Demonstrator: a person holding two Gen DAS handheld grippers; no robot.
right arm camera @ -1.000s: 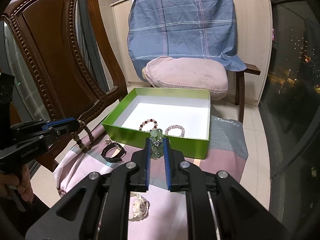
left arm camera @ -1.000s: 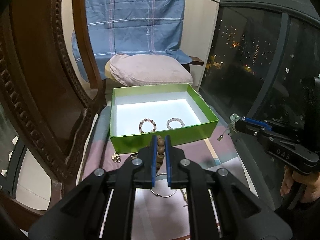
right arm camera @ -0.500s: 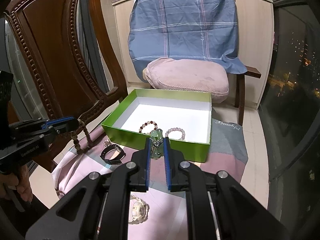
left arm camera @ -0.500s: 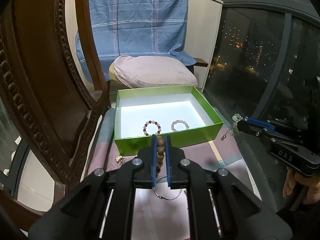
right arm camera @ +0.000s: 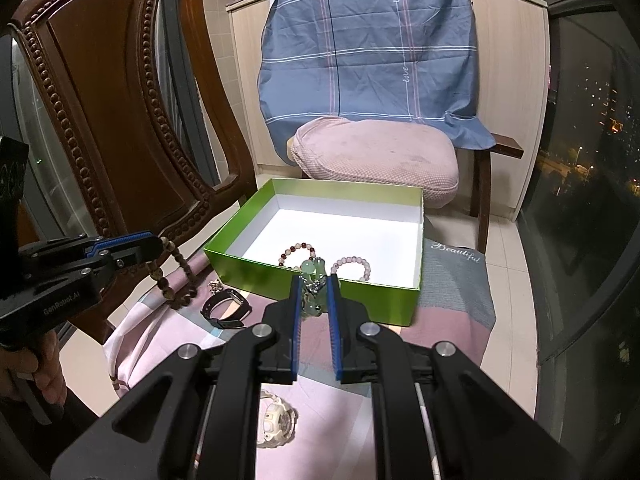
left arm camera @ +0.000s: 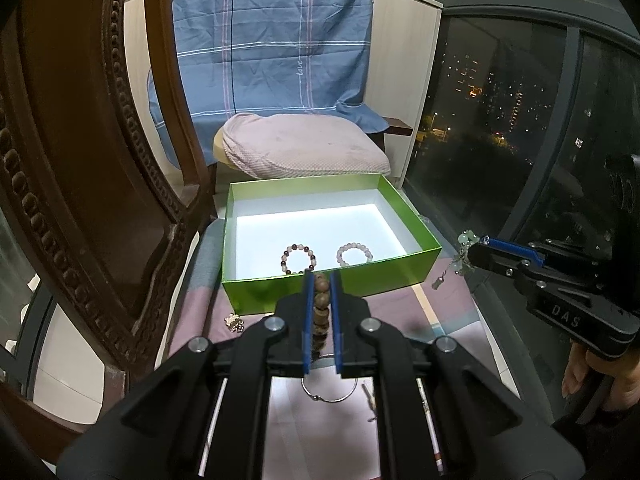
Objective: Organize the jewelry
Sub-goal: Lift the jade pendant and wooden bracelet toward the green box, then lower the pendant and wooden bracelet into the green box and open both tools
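Left gripper (left arm camera: 321, 280) pinches wooden bead strand (left arm camera: 321, 312) before green box (left arm camera: 332, 280)

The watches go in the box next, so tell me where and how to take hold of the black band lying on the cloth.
Grip the black band across the raised far arc of its strap. It lies on the cloth as an open loop, so one finger of a hand-held gripper can likely drop inside, the other outside. Come from above: the green box stands close behind it.

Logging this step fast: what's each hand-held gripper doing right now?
Left hand-held gripper: closed on the brown wooden bead bracelet.
Right hand-held gripper: closed on the green jade charm bracelet.
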